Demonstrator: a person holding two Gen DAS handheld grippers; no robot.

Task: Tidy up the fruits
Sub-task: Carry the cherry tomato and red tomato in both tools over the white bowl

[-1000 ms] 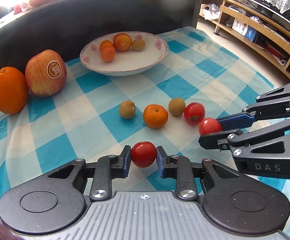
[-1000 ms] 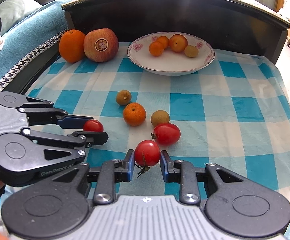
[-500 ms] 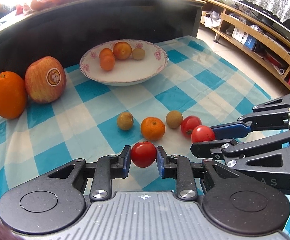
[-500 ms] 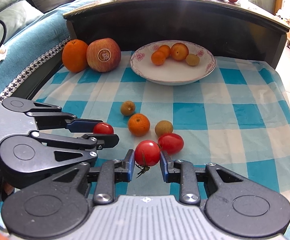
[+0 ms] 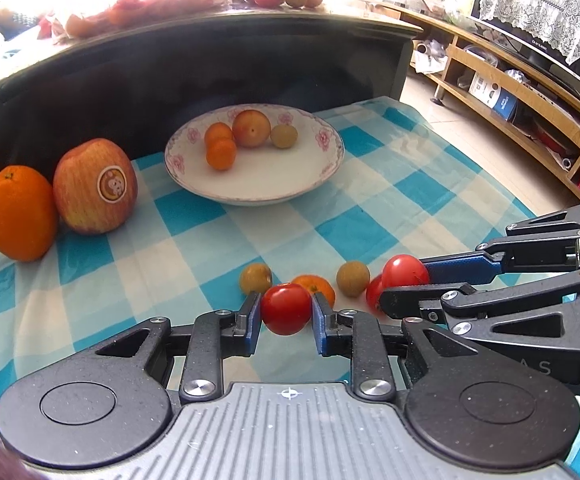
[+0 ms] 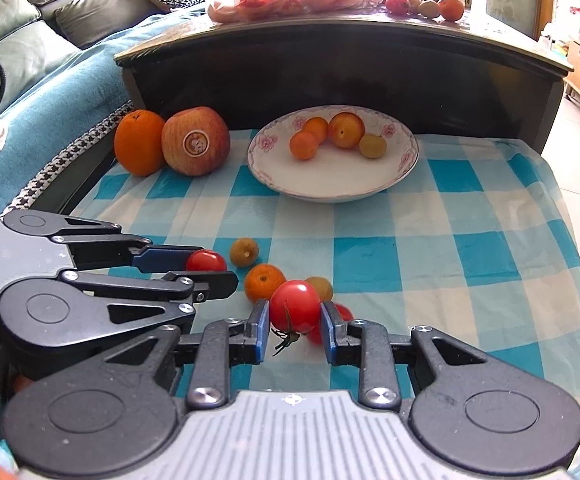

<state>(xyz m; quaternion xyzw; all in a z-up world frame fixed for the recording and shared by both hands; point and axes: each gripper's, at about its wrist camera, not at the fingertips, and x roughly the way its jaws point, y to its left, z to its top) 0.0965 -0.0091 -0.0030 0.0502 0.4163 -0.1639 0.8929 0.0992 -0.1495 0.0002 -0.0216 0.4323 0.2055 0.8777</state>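
My left gripper point(image 5: 284, 310) is shut on a red tomato point(image 5: 286, 307), held above the checked cloth. My right gripper point(image 6: 295, 314) is shut on another red tomato point(image 6: 296, 306) with a green stalk. In the left wrist view the right gripper point(image 5: 404, 282) comes in from the right with its tomato point(image 5: 404, 270). A third tomato point(image 6: 344, 314) lies on the cloth, half hidden behind the right fingers. A small orange point(image 6: 264, 280) and two brownish fruits point(image 6: 244, 252) point(image 6: 322, 286) lie close ahead. The white flowered bowl point(image 6: 330, 188) holds several small fruits farther back.
A large orange point(image 5: 20, 212) and a stickered apple point(image 5: 96, 192) stand at the back left of the blue checked cloth point(image 5: 390, 208). A dark raised table edge point(image 6: 330, 68) runs behind the bowl, with more fruit on top. Wooden shelves point(image 5: 510, 92) stand to the right.
Both grippers have risen and moved forward with their tomatoes, so the loose fruits on the cloth now sit nearer to the fingertips. Both grips have held.
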